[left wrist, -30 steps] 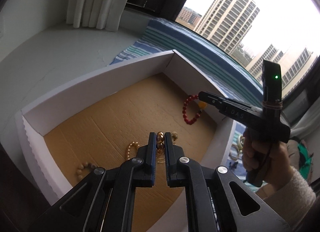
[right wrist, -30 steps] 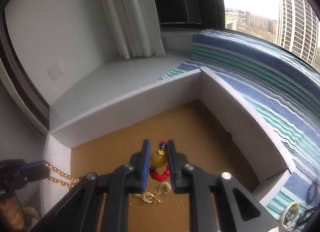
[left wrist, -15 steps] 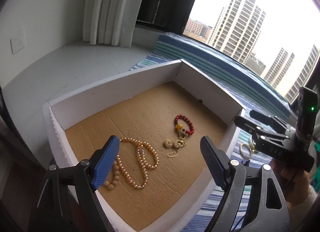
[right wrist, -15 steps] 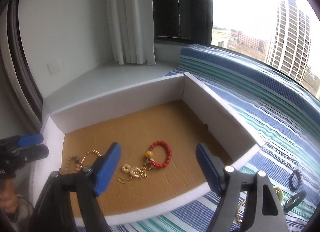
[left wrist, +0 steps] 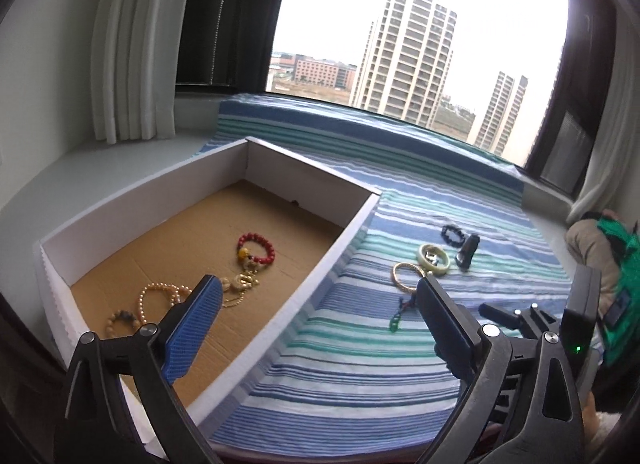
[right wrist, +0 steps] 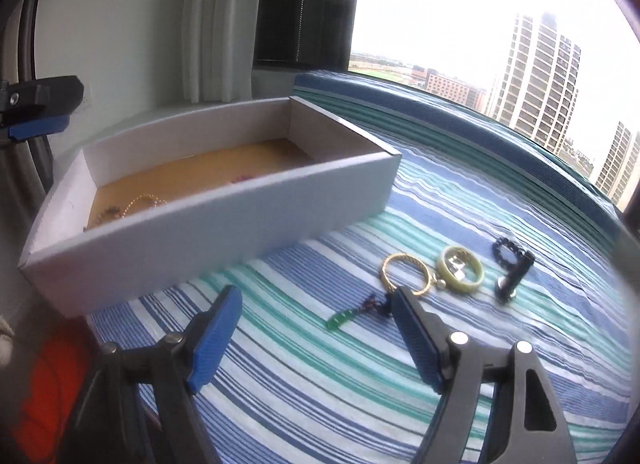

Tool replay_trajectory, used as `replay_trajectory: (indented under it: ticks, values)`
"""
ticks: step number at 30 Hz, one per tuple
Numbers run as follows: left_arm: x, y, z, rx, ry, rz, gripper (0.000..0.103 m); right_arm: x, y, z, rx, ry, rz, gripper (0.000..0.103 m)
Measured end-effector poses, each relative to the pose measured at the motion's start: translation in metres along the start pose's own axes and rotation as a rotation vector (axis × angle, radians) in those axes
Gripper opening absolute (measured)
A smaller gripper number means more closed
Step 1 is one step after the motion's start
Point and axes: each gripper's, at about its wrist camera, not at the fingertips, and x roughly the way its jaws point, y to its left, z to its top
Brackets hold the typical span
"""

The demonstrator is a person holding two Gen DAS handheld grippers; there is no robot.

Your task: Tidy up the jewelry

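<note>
Both hand-held grippers had swung away from the box (left wrist: 352, 220). Right hand-held gripper (right wrist: 316, 322) stood open, empty; left hand-held gripper (left wrist: 320, 300) was opening, empty. Ahead on the striped cloth (right wrist: 500, 204) lay the green pendant (right wrist: 340, 320): best approach low, straddling it.

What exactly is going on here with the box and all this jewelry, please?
A person with a gripper in each hand is sorting jewelry into a white box. A red bead bracelet and pearl strand lie inside. Both the left gripper and right gripper are empty; the left's jaws are opening. A gold bangle waits on the striped cloth.
</note>
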Motion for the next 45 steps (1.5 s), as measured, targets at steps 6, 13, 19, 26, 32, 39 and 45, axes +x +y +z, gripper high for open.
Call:
replay_trajectory:
  ticks: [6,13,19,26,32,39,45]
  values:
    - [0.010,-0.025,-0.016,0.033,0.063,-0.044,0.098,-0.030,-0.025,-0.047,0.030,0.008,-0.105,0.079]
    - [0.022,-0.041,-0.028,0.051,0.123,-0.060,0.098,-0.051,-0.038,-0.083,0.080,0.006,-0.175,0.079]
    - [0.025,-0.051,-0.033,0.065,0.151,-0.063,0.098,-0.048,-0.042,-0.101,0.111,0.049,-0.184,0.079]
    - [0.028,-0.053,-0.037,0.069,0.173,-0.058,0.098,-0.053,-0.037,-0.099,0.102,0.004,-0.189,0.079]
    - [0.031,-0.051,-0.041,0.053,0.195,-0.056,0.098,-0.056,-0.034,-0.098,0.094,-0.012,-0.193,0.079]
    - [0.031,-0.048,-0.045,0.041,0.214,-0.057,0.098,-0.058,-0.031,-0.100,0.099,-0.012,-0.188,0.079]
    - [0.030,-0.045,-0.045,0.033,0.215,-0.057,0.098,-0.060,-0.027,-0.099,0.093,-0.018,-0.188,0.079]
